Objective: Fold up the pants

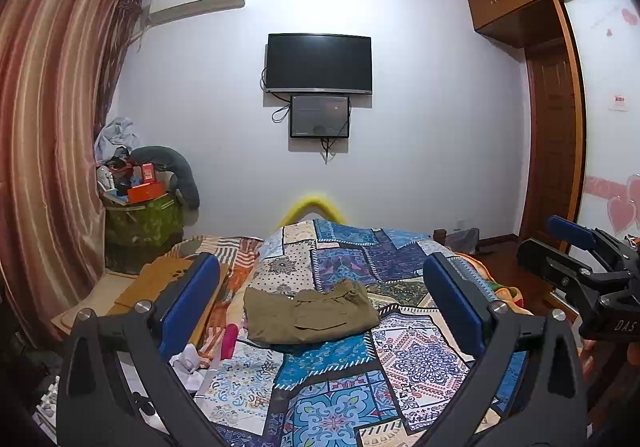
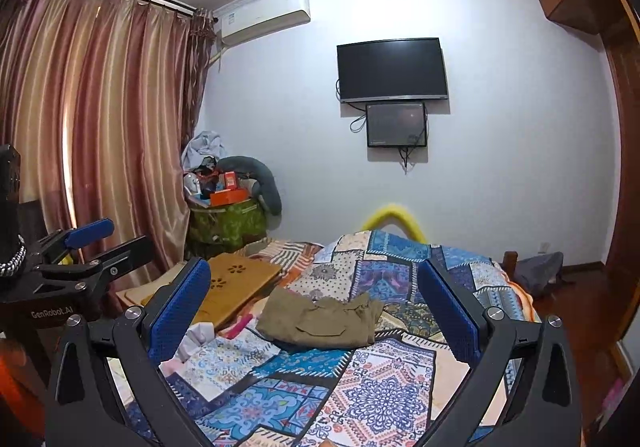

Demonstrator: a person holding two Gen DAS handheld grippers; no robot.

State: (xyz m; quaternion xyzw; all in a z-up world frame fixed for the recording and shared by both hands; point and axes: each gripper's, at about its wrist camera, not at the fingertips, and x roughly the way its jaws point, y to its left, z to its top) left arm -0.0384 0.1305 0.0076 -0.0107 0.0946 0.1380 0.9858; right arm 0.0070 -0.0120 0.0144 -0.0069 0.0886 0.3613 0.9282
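Olive-brown pants [image 1: 308,313] lie folded into a compact bundle on the patchwork bedspread [image 1: 404,359]; they also show in the right wrist view [image 2: 320,321]. My left gripper [image 1: 320,279] is open and empty, held above the bed short of the pants. My right gripper [image 2: 314,281] is open and empty too, likewise back from the pants. The right gripper also shows at the right edge of the left wrist view [image 1: 560,243], and the left gripper at the left edge of the right wrist view [image 2: 108,237].
A wooden lap desk [image 2: 236,279] lies on the bed's left side, with white cloth [image 2: 196,339] and a pink item [image 1: 230,341] nearby. A cluttered green bin [image 1: 140,223] stands by the curtain [image 2: 96,135]. A TV [image 1: 319,63] hangs on the far wall. A wardrobe [image 1: 556,135] is right.
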